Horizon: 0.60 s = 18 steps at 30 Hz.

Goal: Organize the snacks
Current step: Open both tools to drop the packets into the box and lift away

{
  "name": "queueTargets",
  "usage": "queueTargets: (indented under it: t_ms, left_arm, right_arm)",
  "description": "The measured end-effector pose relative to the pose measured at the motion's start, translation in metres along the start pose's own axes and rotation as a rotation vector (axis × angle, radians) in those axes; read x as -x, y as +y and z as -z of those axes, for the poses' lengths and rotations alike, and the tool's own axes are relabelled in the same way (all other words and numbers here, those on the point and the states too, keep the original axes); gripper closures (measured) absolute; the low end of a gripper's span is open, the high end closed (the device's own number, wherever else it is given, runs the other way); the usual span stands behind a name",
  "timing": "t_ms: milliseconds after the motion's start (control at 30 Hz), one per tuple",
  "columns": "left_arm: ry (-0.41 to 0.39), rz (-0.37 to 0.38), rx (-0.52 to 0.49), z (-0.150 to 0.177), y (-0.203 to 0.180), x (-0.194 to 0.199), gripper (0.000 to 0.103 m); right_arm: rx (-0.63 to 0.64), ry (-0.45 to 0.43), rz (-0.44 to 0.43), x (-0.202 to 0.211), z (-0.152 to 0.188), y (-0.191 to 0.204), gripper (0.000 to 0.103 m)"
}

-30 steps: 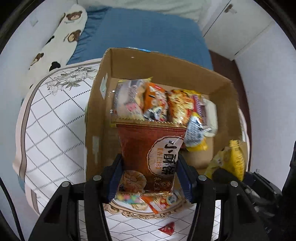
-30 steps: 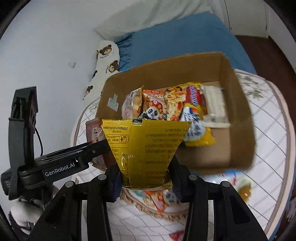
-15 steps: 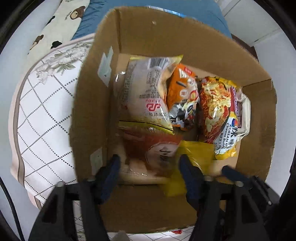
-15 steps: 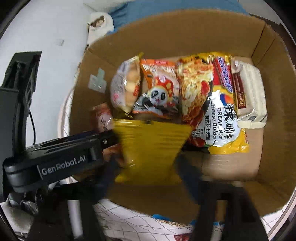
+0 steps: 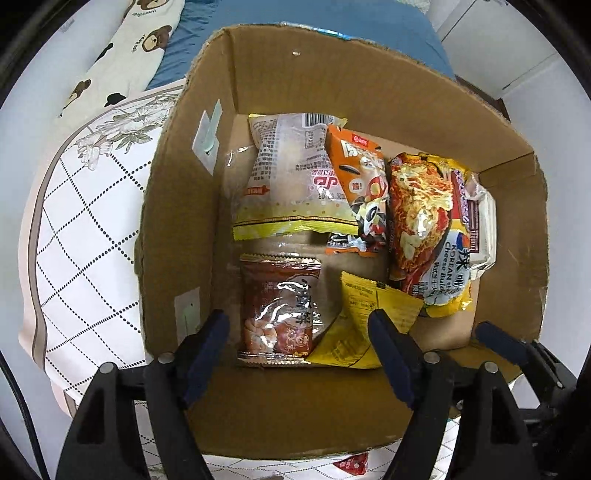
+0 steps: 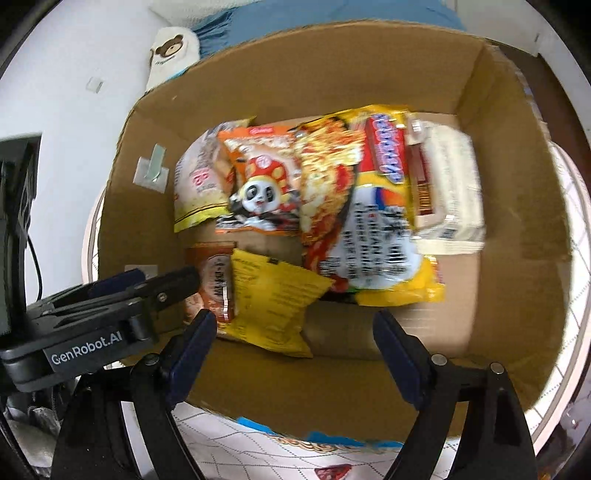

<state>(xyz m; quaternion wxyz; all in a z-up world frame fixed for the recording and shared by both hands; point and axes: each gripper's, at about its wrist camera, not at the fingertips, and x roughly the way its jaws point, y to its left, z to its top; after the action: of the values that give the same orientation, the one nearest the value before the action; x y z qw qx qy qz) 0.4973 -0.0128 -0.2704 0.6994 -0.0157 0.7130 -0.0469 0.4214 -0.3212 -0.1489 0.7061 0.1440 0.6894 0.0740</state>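
Your left gripper [image 5: 297, 334] points down into the cardboard box [image 5: 332, 85] with its jaws opening, the red-brown biscuit packet [image 5: 279, 306] lying flat on the box floor between them but free of the pads, its edge touching the yellow packet [image 5: 364, 317] beside it. From your right wrist, the right gripper [image 6: 295, 338] stands wide and holds nothing, the yellow packet [image 6: 271, 299] lying loose on the box floor ahead of it, overlapping the biscuit packet [image 6: 214, 280], with the Korean cheese noodle pack [image 6: 369, 236] and panda snack bag [image 6: 258, 184] farther back.

White walls [image 5: 546, 122], a blue bed [image 5: 369, 22], bear-print pillow [image 5: 122, 48].
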Motion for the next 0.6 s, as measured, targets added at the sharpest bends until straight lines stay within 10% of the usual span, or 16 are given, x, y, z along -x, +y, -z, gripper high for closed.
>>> queueTargets:
  t_ms: [600]
  left_arm:
    - [-0.232, -0.047, -0.084, 0.051, -0.019, 0.05, 0.026]
  right_arm:
    - [0.043, -0.205, 0.157, 0.069, 0.038, -0.022, 0.014]
